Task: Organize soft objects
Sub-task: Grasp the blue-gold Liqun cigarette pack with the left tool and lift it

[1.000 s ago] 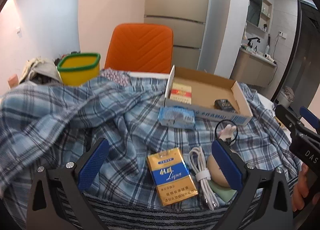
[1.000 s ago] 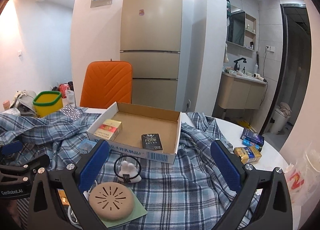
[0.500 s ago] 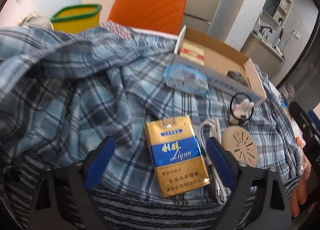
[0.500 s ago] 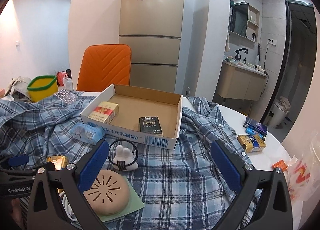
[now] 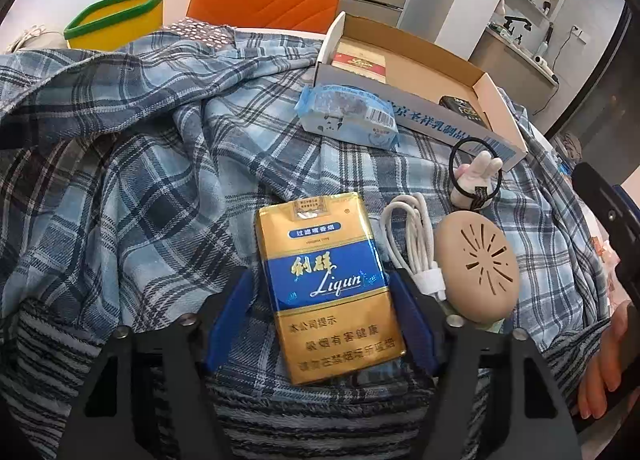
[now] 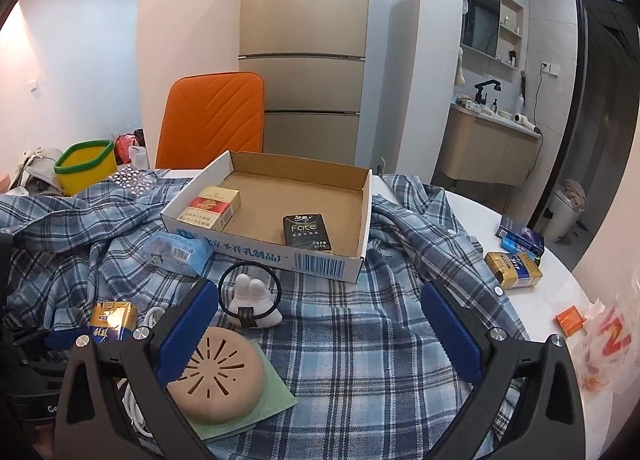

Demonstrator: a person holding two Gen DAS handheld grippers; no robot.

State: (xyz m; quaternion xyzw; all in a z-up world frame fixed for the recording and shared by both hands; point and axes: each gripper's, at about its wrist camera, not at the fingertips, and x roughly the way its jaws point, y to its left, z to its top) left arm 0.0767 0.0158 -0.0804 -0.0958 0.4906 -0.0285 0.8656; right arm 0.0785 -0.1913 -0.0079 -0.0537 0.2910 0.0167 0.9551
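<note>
**Inspector:** State of the left gripper (image 5: 320, 316)?

**Assistant:** Its jaws were closing, with the gold-and-blue cigarette pack (image 5: 326, 292) between them. The right blue pad sat at the pack's edge; a gap remained on the left side, so no grip had been made. The pack lay flat on the plaid shirt (image 5: 152, 164) spread over the bench (image 6: 532, 300).

**Inspector:** And the right gripper (image 6: 320, 324)?

**Assistant:** Wide open and holding nothing, with only plaid cloth between its pads. Its left finger stood over the edge of the tan round vented case (image 6: 216, 376).

**Inspector:** Locate the other items, taking the cardboard box (image 6: 276, 196) as reference.

**Assistant:** Inside the box were a red-and-gold pack (image 6: 210, 208) on the left and a black tissue pack (image 6: 307, 232) near the front wall. Touching the box's front left corner was a blue tissue packet (image 5: 346, 116). Just in front of the box sat a white rabbit figure with a black hair tie (image 6: 250, 296). Nearer the camera than that lay the tan case on a green sheet (image 6: 276, 396), with a coiled white cable (image 5: 416, 240) between the case and the gold-and-blue pack. Well to the right of the box, on bare bench, lay more small packs (image 6: 514, 268).
</note>
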